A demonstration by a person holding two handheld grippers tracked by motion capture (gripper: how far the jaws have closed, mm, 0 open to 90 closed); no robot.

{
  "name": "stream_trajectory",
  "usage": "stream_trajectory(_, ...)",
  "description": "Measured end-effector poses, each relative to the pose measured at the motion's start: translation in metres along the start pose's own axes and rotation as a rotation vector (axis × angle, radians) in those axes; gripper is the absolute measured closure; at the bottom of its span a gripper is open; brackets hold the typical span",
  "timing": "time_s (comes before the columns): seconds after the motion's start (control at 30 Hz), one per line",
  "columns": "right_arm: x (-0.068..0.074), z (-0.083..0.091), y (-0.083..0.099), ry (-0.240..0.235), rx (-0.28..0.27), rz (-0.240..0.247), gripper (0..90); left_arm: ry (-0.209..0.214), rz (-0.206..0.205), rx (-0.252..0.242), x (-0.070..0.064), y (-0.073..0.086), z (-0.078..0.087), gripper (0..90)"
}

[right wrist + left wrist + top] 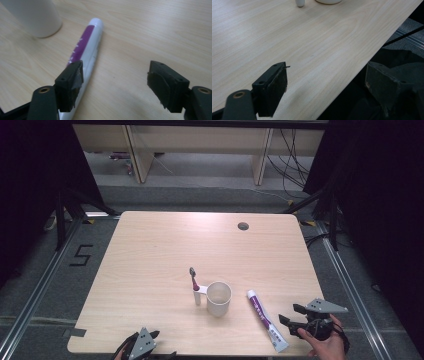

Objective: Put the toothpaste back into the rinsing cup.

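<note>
While the right gripper (291, 314) hovers low over the near right part of the desk (165, 245), its jaws stand wide apart with nothing between them, pointing toward the toothpaste tube (266, 320) that lies flat just beside it. In the right gripper view the tube (86, 50) runs under and past the left-hand jaw, touching neither jaw as far as can be seen; it is white with a purple panel along its length, and the small white marks printed on that panel are too blurred to read, so no brand can be made out. Its capped end points toward the white cup (219, 298), which stands upright near the middle of the desk, close to the tube but apart from it. Just beside the cup on its left is a small white holder (198, 295) with a toothbrush (193, 276) standing upright in it, head upward. At the near left edge of the desk the left gripper (150, 345) is likewise spread wide and holds nothing; in the left gripper view one jaw is over the wood and the other is beyond the desk edge. On the floor to the left of the desk a black numeral "5" (82, 255) is marked.
</note>
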State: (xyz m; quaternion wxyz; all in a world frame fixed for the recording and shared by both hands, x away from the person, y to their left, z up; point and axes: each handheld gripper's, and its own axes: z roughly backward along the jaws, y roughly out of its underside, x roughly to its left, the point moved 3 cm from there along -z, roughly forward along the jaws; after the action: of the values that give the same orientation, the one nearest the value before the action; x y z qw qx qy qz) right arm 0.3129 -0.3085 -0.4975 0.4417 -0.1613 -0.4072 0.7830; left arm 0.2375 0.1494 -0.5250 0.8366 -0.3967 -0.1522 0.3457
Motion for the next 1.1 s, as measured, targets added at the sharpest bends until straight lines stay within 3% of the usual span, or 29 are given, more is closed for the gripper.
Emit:
stream_trajectory(0.1, 0.005, 0.003, -0.005, -0.018, -0.018, 0.026, 36.9, 0.005, 0.009, -0.012, -0.001, 0.000, -0.001, 17.9)
stream_trajectory(0.13, 0.009, 0.004, -0.006, -0.032, -0.009, -0.005, 39.9, 0.004, 0.009, -0.011, -0.001, 0.000, -0.001, 17.9)
stream_trajectory(0.17, 0.009, 0.004, -0.006, -0.032, -0.009, -0.005, 39.9, 0.001, 0.007, -0.005, -0.001, 0.000, -0.001, 17.9)
stream_trajectory(0.23, 0.013, 0.007, -0.011, -0.055, -0.043, 0.025, 48.9, 0.008, 0.010, 0.001, -0.001, 0.001, -0.001, 17.9)
stream_trajectory(0.3, 0.019, 0.009, -0.013, -0.070, -0.046, 0.010, 56.5, 0.009, 0.010, 0.001, -0.002, 0.001, -0.001, 17.9)
stream_trajectory(0.33, 0.018, 0.010, -0.014, -0.068, -0.048, 0.051, 59.5, 0.005, 0.009, -0.001, -0.002, 0.001, -0.002, 17.9)
stream_trajectory(0.37, 0.024, 0.011, -0.014, -0.090, -0.028, 0.013, 62.3, 0.006, 0.022, -0.015, -0.003, 0.001, -0.003, 17.9)
stream_trajectory(0.4, 0.025, 0.009, -0.015, -0.102, -0.039, 0.047, 65.5, 0.007, 0.015, -0.010, -0.003, 0.001, -0.002, 17.9)
stream_trajectory(0.43, 0.030, 0.009, -0.014, -0.121, -0.019, 0.030, 67.8, 0.007, 0.015, -0.010, -0.003, 0.001, -0.002, 17.9)
stream_trajectory(0.47, 0.032, 0.007, -0.014, -0.131, -0.021, 0.063, 71.0, 0.004, 0.003, 0.001, -0.002, 0.001, -0.002, 17.9)
stream_trajectory(0.5, 0.032, 0.007, -0.014, -0.131, -0.021, 0.063, 71.0, 0.004, 0.003, 0.001, -0.002, 0.001, -0.002, 17.9)
stream_trajectory(0.53, 0.038, 0.003, -0.013, -0.149, 0.005, 0.089, 75.2, -0.002, -0.005, 0.010, -0.001, 0.001, -0.001, 17.9)
stream_trajectory(0.57, 0.043, 0.001, -0.012, -0.175, 0.021, 0.075, 77.6, 0.003, 0.009, 0.002, -0.001, 0.001, -0.001, 17.9)
stream_trajectory(0.63, 0.047, -0.002, -0.011, -0.186, 0.035, 0.115, 80.6, 0.002, 0.010, 0.004, -0.001, 0.001, -0.001, 17.9)
stream_trajectory(0.73, 0.053, -0.004, -0.009, -0.196, 0.057, 0.112, 82.7, -0.005, 0.001, 0.003, 0.000, 0.002, -0.002, 17.9)
stream_trajectory(0.77, 0.053, -0.006, -0.009, -0.199, 0.062, 0.144, 83.4, 0.002, 0.006, 0.007, -0.001, 0.002, -0.002, 17.9)
stream_trajectory(0.83, 0.056, -0.008, -0.008, -0.205, 0.079, 0.160, 84.3, -0.002, -0.007, 0.015, 0.000, 0.002, -0.002, 17.9)
stream_trajectory(0.9, 0.059, -0.010, -0.007, -0.207, 0.089, 0.131, 81.4, 0.003, 0.003, 0.010, -0.001, 0.002, -0.003, 17.9)
stream_trajectory(0.97, 0.055, -0.011, -0.009, -0.183, 0.072, 0.141, 77.4, 0.006, 0.006, 0.010, -0.002, 0.002, -0.003, 17.9)
stream_trajectory(1.1, 0.054, -0.011, -0.011, -0.150, 0.074, 0.113, 72.4, -0.003, -0.007, 0.022, -0.002, 0.003, -0.004, 17.9)
